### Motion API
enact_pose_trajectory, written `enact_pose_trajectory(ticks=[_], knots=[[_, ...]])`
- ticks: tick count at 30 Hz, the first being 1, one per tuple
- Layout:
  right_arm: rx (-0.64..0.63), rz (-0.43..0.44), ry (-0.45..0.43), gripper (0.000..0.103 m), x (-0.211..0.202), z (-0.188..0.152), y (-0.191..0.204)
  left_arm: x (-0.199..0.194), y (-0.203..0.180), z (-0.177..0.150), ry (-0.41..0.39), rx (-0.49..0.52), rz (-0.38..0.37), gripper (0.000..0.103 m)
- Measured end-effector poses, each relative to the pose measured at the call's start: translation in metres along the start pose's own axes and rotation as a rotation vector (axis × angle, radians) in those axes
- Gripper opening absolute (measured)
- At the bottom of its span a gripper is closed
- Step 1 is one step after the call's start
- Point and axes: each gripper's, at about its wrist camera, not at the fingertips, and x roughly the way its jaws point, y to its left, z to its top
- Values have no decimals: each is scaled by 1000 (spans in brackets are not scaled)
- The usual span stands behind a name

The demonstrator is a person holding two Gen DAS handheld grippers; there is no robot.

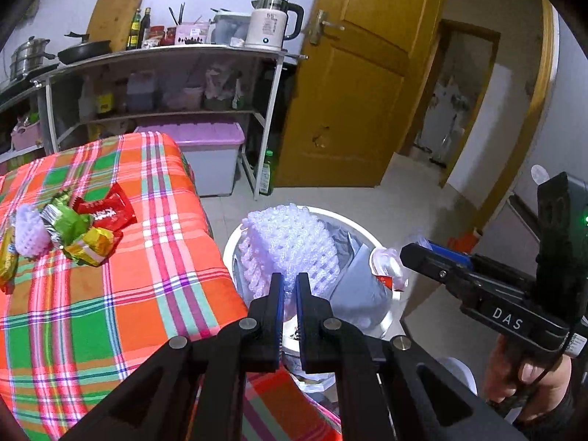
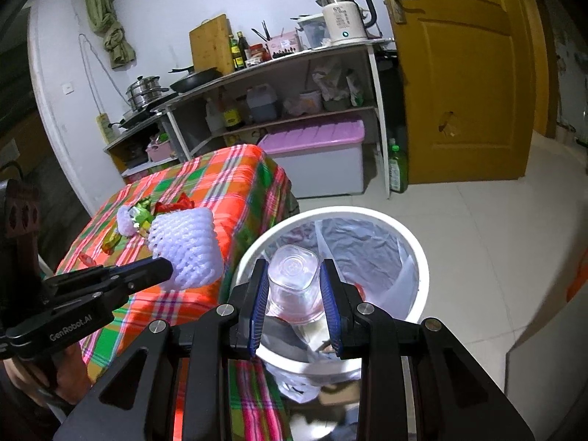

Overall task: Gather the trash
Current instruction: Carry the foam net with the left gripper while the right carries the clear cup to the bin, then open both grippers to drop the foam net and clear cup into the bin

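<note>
A small kitchen with a plaid-covered table at left. At centre frame the left gripper pinches a light, squashy foam net, and the right gripper clamps a slippery clear bottle mid-body, both above the white bin.

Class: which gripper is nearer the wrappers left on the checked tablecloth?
Left. The left gripper holds foam netting beside the tablecloth's edge near the wrappers; the right gripper holds a bottle over the bin.

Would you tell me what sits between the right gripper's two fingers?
A clear plastic bottle, held over the white bin, as the right wrist view shows.
</note>
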Motion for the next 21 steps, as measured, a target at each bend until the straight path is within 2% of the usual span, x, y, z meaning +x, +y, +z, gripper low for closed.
enact_pose_trajectory(ticks=[21], knots=[[49, -42, 138, 30, 58, -15, -39, 73, 7, -1, 136, -24, -31, 7]])
